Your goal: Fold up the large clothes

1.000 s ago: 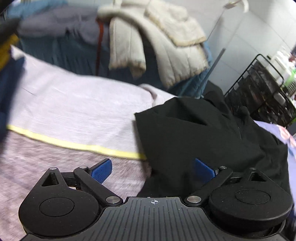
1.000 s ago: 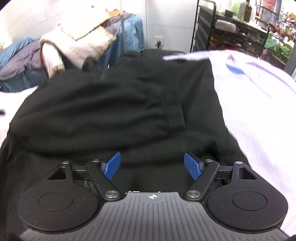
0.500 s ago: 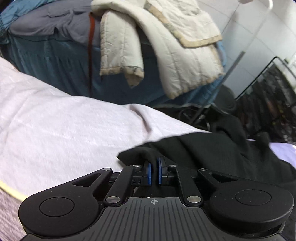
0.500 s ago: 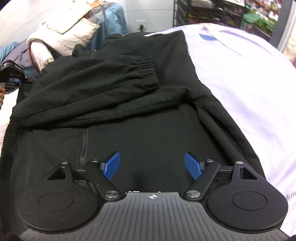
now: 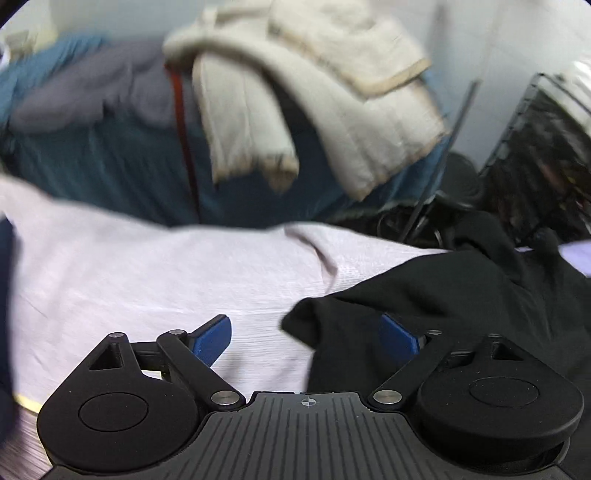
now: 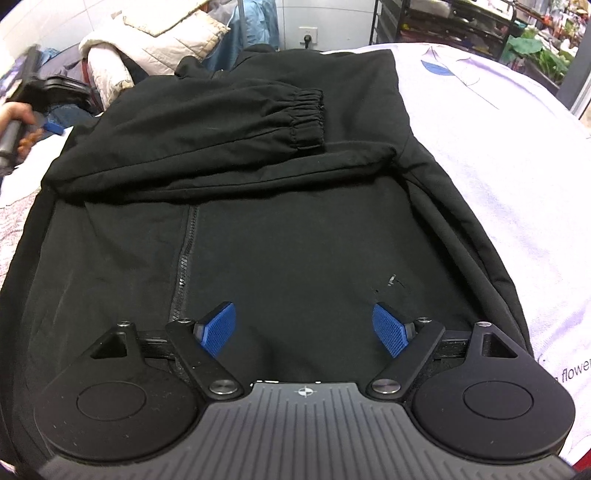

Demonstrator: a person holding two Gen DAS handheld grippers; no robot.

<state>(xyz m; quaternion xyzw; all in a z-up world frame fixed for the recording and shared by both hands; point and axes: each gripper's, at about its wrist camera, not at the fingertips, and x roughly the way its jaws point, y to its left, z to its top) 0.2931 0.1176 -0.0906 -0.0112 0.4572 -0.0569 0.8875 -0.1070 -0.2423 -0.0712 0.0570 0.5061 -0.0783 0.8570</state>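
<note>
Jaws of your left gripper (image 5: pixel 306 334) are opening over the black zip-front jacket's (image 6: pixel 295 229) corner; your right gripper (image 6: pixel 306 325), also opening, grasps nothing.

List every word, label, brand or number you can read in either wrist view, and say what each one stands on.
"flower" – printed in dark letters on the pale bedsheet, at the right edge of the right wrist view; the word is cut off by the frame, so more may follow or precede it.
Items on the shelf rack behind the bed: too small and blurred to read.
Black jacket: no readable text.
Left wrist view: no text at all; it is motion-blurred.
</note>
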